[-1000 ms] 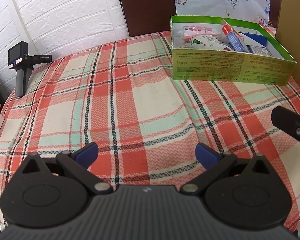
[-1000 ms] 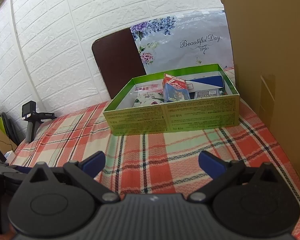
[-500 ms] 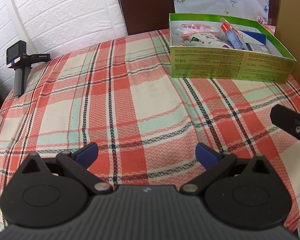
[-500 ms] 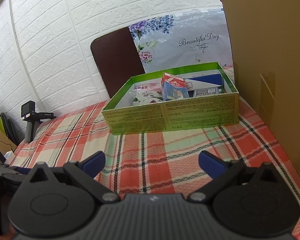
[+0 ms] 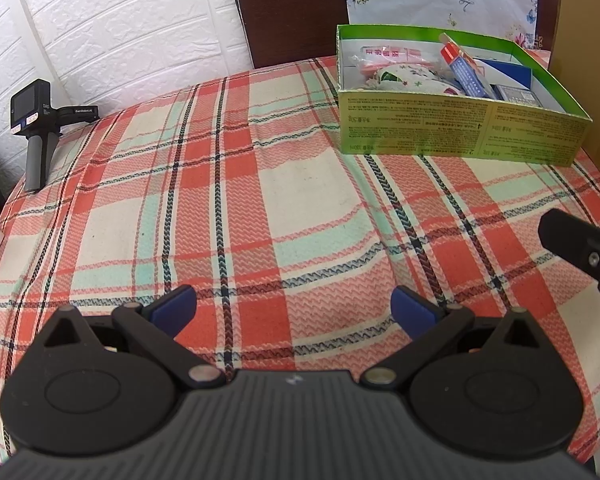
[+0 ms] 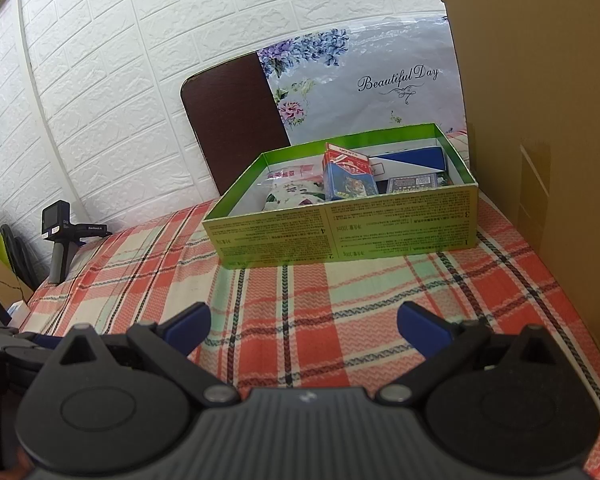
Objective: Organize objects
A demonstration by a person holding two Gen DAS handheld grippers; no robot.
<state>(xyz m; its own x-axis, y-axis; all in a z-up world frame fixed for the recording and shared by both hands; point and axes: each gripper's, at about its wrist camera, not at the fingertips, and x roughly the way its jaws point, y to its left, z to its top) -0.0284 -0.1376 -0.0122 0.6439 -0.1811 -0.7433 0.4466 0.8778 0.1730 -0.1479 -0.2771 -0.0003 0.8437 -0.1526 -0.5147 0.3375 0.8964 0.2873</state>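
Green box (image 5: 456, 132) sits at the table's far right corner on the plaid cloth (image 5: 260, 200), packed with a blue carton (image 6: 350, 178) and floral pouch (image 5: 410, 78). Left hand-held gripper (image 5: 294, 306) and right hand-held gripper (image 6: 304, 326) both spread wide, empty, well short of the box.

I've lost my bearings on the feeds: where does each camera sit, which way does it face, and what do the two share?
Left wrist: on the left gripper, above the plaid cloth, looking down and ahead toward the green box at upper right; its open blue-tipped fingers show, and part of the right gripper at the right edge.
Right wrist: on the right gripper, lower, facing the green box straight on, cardboard panel to its right; its open fingers show.
Shared: box, plaid cloth, handheld camera, floral bag.
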